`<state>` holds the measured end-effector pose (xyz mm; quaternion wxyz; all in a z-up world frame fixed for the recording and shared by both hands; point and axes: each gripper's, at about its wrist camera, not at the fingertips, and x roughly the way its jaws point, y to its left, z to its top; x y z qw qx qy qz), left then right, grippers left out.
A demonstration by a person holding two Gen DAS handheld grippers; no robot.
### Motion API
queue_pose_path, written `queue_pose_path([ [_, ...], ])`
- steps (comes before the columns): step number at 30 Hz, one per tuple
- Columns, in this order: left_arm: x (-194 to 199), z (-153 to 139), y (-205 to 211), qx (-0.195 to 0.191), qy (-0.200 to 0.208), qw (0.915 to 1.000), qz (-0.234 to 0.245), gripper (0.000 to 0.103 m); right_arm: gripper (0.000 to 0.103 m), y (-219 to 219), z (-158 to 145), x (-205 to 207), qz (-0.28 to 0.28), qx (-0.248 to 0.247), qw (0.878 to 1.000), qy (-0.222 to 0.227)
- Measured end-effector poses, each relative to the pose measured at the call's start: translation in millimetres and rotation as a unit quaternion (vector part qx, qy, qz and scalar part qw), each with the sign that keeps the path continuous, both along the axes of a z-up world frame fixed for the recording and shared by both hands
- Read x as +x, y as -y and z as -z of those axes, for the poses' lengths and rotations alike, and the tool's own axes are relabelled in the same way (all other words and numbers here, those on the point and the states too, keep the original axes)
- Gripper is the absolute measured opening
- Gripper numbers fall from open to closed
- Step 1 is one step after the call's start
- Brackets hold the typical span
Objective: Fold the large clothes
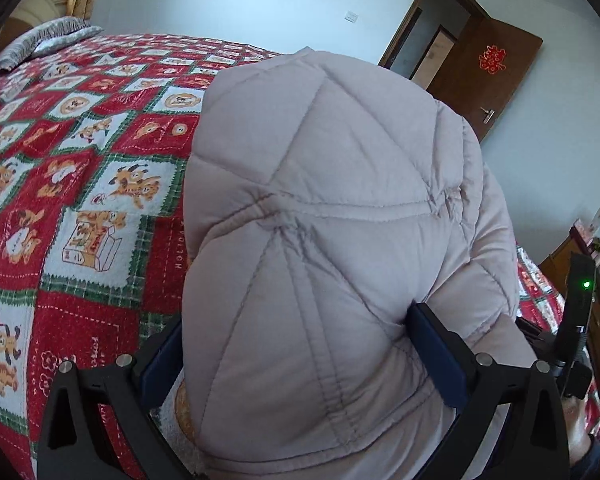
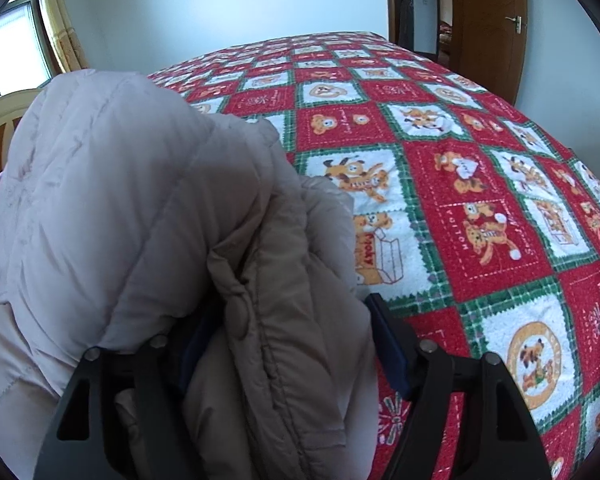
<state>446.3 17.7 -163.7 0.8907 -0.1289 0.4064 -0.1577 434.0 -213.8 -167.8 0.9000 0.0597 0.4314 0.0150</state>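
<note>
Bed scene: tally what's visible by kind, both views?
Padded jacket: 1
Patterned bedspread: 1
Pillow: 1
Wooden door: 1
Window: 1
Tools, left tool and right tool: 2
Total: 7

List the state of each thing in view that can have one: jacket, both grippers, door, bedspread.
Quilted jacket: bunched up, lifted above the bed, gripped at two places.
Left gripper: shut on the jacket's padded bulk.
Right gripper: jaws wide apart around a thick fold of the jacket.
Door: open.
Bedspread: spread flat over the bed.
</note>
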Motion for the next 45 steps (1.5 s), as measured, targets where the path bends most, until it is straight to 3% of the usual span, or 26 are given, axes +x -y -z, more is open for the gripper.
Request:
queue_pose_path([
  [2, -1, -1, 2, 0.012, 0.005, 0.9999, 0.003, 0.102, 0.058, -3, -1, -2, -0.017, 0.002, 1.0, 0.008],
  [8, -1, -3, 6, 0.023, 0.014, 0.9996, 0.01, 0.099, 0.042, -5, -1, -4, -0.035, 0.02, 0.999, 0.014],
  [14, -12, -14, 20, 0.055, 0.041, 0.9972, 0.027, 0.071, 0.026, -3, -5, -10, -0.046, 0.043, 0.998, 0.03],
  [16, -21, -24, 23, 0.074, 0.061, 0.995, 0.029, 0.053, 0.022, 1, -9, -14, -0.044, 0.061, 0.996, 0.038],
  [19, -41, -43, 29, 0.108, 0.098, 0.9886, 0.036, 0.041, 0.02, 0, -21, -26, -0.047, 0.072, 0.995, 0.057],
  [24, -74, -77, 16, 0.12, 0.144, 0.982, 0.026, 0.038, 0.019, -9, -49, -48, -0.062, 0.093, 0.989, 0.093],
  [30, -101, -101, -26, 0.123, 0.16, 0.9793, -0.005, 0.037, 0.019, -49, -82, -58, -0.1, 0.109, 0.982, 0.119],
  [45, -154, -111, -142, 0.151, 0.16, 0.9698, -0.105, 0.037, 0.019, -171, -99, -66, -0.212, 0.114, 0.963, 0.123],
])
